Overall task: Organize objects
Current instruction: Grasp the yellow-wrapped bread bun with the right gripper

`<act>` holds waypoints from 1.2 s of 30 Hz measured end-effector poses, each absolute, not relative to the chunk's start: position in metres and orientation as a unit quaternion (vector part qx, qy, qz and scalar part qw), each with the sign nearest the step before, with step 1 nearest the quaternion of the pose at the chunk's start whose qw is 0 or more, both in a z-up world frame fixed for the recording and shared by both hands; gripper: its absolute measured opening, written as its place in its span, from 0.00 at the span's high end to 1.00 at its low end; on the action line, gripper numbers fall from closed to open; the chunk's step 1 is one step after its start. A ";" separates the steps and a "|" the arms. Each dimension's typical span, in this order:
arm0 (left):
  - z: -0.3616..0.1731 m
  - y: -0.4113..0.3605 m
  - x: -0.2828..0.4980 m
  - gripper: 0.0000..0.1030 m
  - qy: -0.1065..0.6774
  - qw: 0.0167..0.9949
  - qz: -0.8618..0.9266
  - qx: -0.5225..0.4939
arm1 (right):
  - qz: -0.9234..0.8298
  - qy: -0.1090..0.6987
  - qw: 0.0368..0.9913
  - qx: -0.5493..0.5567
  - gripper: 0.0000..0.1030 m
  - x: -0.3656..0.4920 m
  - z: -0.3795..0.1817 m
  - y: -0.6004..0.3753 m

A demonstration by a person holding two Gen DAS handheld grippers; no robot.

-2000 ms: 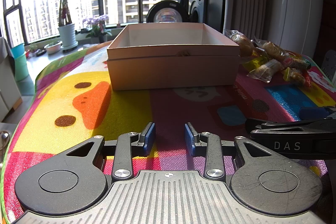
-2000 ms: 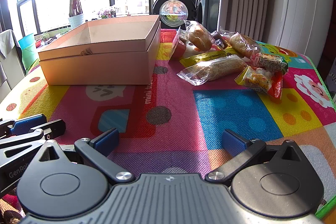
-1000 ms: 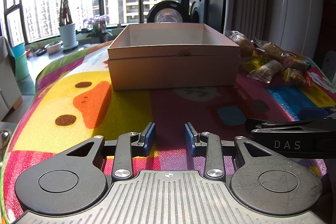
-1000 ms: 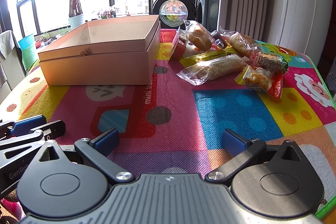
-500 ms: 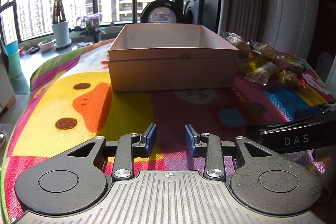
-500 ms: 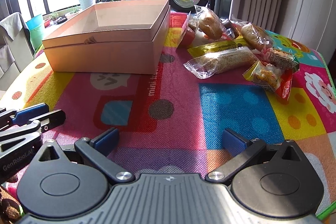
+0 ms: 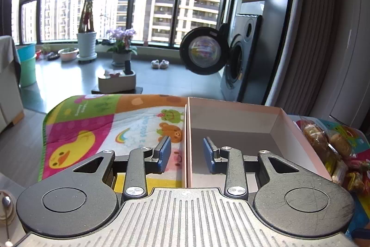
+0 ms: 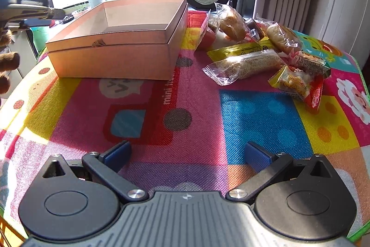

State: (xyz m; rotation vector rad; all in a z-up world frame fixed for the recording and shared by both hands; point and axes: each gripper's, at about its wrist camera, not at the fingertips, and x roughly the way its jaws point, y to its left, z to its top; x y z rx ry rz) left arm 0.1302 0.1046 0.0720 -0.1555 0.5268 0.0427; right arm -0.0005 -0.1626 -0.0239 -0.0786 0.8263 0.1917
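The right gripper (image 8: 186, 153) hangs low over the near part of the worktop (image 8: 266, 117), its blue-padded fingers (image 8: 255, 155) spread wide with nothing between them. Beneath it lies a bright cartoon-patterned mat (image 8: 143, 108) that covers the worktop. Further off, to the right, a heap of wrapped snacks (image 8: 272, 50) rests on the mat: a clear bag of crumbly bars (image 8: 245, 66), a yellow and red packet (image 8: 298, 83) and bagged buns (image 8: 231, 20) behind them. Left of the heap, just beside it, stands the open pink box (image 8: 129, 38), empty inside.

The left gripper (image 7: 186, 154) is raised over the box's (image 7: 233, 131) left wall, which runs between its fingers (image 7: 164, 152); these stand at a narrow gap, and I cannot tell whether they touch the wall. One pad is outside the box, the other inside. Beyond the worktop stand a washing machine (image 7: 233, 61) with its round door open, potted plants (image 7: 87, 15) and tall windows (image 7: 161, 4).
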 end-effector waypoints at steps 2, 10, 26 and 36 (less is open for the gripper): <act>0.065 0.108 0.150 0.66 0.285 0.953 0.015 -0.097 | 0.097 0.402 0.910 -0.040 0.00 0.000 -0.023 -0.163; 0.029 0.109 0.175 0.66 0.320 0.939 0.045 -0.113 | 0.098 0.392 0.914 -0.046 0.00 -0.001 -0.024 -0.162; 0.013 0.108 0.165 0.88 0.304 0.946 0.025 -0.112 | -0.006 0.311 0.947 -0.081 0.00 0.040 0.024 -0.195; 0.015 0.107 0.162 0.88 0.302 0.947 0.021 -0.107 | -0.090 0.323 0.941 0.036 0.00 0.145 0.023 -0.282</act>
